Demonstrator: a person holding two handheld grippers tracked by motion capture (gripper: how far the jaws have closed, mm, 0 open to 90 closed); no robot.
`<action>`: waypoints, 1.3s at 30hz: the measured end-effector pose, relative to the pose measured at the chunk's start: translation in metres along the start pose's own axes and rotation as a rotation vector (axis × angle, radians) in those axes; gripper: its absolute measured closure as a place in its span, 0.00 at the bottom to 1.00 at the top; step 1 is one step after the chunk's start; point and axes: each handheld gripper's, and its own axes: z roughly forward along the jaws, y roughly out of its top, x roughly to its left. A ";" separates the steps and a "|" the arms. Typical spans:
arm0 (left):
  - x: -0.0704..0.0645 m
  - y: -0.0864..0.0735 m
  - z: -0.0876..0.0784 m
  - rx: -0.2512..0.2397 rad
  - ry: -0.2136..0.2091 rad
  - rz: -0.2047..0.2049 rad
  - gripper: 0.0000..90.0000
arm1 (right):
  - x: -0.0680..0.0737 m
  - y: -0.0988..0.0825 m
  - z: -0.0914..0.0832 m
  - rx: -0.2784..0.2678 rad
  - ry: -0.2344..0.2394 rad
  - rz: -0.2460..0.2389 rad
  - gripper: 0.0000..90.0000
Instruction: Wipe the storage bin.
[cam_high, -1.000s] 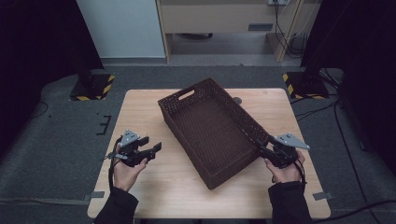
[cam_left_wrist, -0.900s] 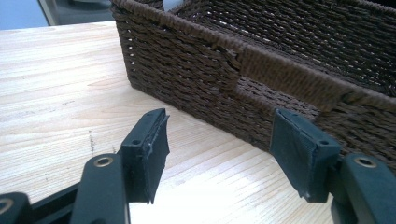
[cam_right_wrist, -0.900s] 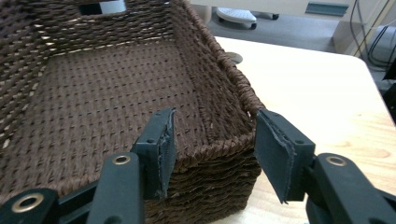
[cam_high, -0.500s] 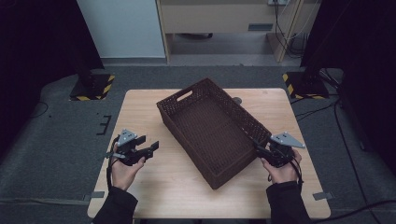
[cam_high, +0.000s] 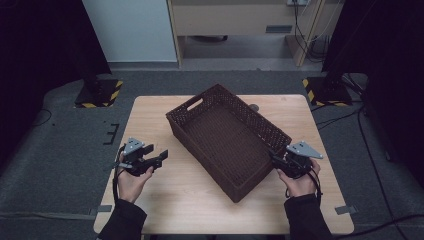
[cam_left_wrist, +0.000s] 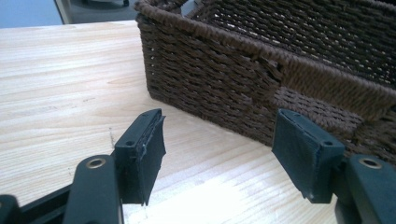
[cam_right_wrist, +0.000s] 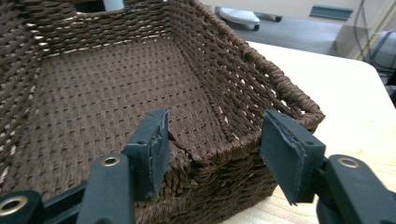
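Observation:
A dark brown woven basket (cam_high: 255, 112) lies at an angle on the wooden table (cam_high: 200, 210), with nothing inside it. My left gripper (cam_high: 161, 156) rests on the table left of the basket. In the left gripper view its jaws (cam_left_wrist: 217, 158) have just been opening; they stand wide apart with bare table between them and the basket wall (cam_left_wrist: 210, 79) beyond. My right gripper (cam_high: 274, 156) is at the basket's near right corner. Its jaws (cam_right_wrist: 215, 149) have also just been opening, and the basket's rim (cam_right_wrist: 205, 161) sits in the gap, untouched by the pads.
A small round grey insert (cam_high: 254, 107) is set in the tabletop behind the basket. Black stands with yellow-striped bases (cam_high: 100, 92) (cam_high: 327, 90) flank the table on the floor. Bare wood lies in front of the basket and to its left.

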 end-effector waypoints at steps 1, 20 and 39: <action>0.001 0.001 0.000 -0.002 0.001 -0.004 0.36 | -0.001 0.000 0.001 0.000 -0.007 0.000 0.49; 0.028 0.025 0.019 -0.028 0.052 -0.009 0.36 | -0.002 0.000 0.005 0.001 -0.006 -0.001 0.50; 0.036 0.064 0.061 -0.024 0.063 0.021 0.38 | -0.005 -0.002 0.012 -0.040 -0.046 -0.057 0.55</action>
